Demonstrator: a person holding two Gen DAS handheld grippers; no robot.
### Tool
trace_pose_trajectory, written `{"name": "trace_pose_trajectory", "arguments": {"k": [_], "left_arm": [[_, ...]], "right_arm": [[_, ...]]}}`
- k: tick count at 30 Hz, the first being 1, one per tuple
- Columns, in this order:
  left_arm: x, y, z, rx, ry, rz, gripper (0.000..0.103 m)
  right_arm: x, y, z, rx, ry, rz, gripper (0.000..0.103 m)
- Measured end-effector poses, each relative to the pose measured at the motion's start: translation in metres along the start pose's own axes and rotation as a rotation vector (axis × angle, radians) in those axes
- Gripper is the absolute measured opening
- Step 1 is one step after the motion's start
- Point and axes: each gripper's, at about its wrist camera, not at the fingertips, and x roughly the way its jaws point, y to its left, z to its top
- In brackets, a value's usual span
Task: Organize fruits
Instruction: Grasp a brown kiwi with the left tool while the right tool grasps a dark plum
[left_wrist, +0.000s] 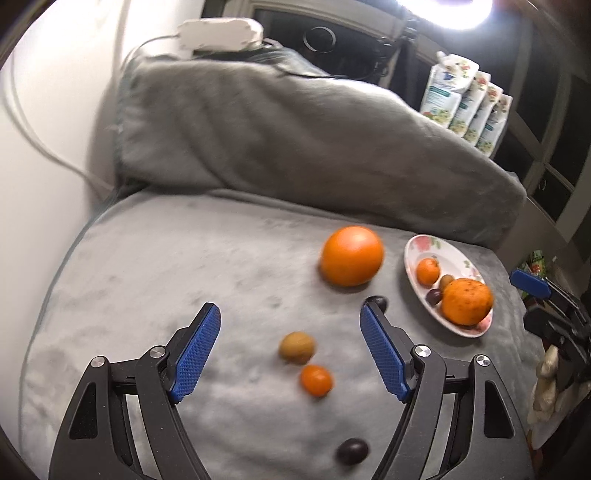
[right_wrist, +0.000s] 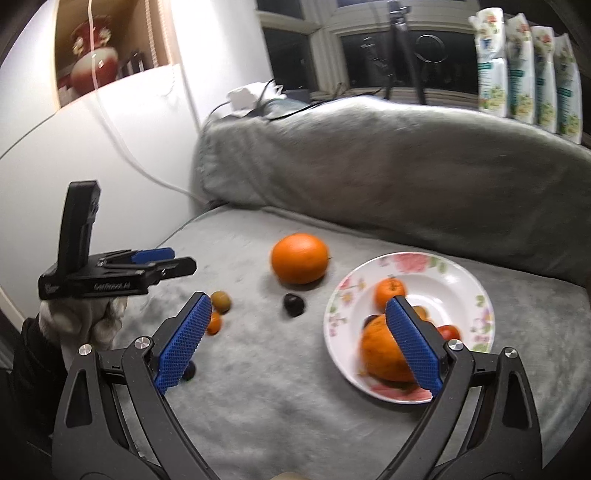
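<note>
On a grey cushion lie a large orange (left_wrist: 351, 256) (right_wrist: 300, 258), a brown kiwi (left_wrist: 297, 348) (right_wrist: 221, 301), a small tangerine (left_wrist: 316, 380) (right_wrist: 214, 323) and two dark plums (left_wrist: 352, 451) (right_wrist: 294, 304). To the right, the flowered plate (left_wrist: 413, 251) (right_wrist: 480, 306) holds a speckled orange (left_wrist: 467, 301) (right_wrist: 380, 354), a tangerine (left_wrist: 427, 272) and smaller fruits. My left gripper (left_wrist: 291, 310) (right_wrist: 183, 260) hovers open above the kiwi and tangerine, holding nothing. My right gripper (right_wrist: 298, 301) (left_wrist: 528, 301) is open and empty, its right finger over the plate.
A grey blanket-covered backrest (left_wrist: 295, 140) rises behind the cushion. Several printed pouches (right_wrist: 528, 70) stand at the back right. A white wall with a cable (left_wrist: 44, 147) bounds the left side. A gloved hand (right_wrist: 85, 321) carries the left gripper.
</note>
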Motion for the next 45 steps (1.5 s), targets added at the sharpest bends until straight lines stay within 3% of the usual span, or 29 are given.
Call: {"name": "trace_pose_trajectory", "arguments": {"k": [9,18,24,26,30,45], "left_arm": [[0.016,0.014,-0.013,-0.046,0.069,-0.036,0.069],[0.034,0.012,-0.022,-0.051,0.128,-0.079,0.054],[0.047,0.008,-0.023,-0.042,0.156,-0.09,0.046],[0.048,0.007,-0.023,-0.036,0.161,-0.093,0.046],[0.052,0.005,-0.024,-0.026,0.172,-0.091,0.044],[0.064,0.003,-0.022,-0.019,0.19,-0.09,0.035]], "right_arm": [[0.027,0.037,-0.017,-0.057,0.078,0.067,0.097],[0.052,0.069,-0.04,-0.098,0.17,0.146,0.097],[0.064,0.089,-0.051,-0.134,0.218,0.191,0.088],[0.069,0.094,-0.053,-0.144,0.236,0.2,0.076],[0.078,0.1,-0.059,-0.16,0.272,0.21,0.072],[0.104,0.11,-0.07,-0.205,0.358,0.231,0.042]]}}
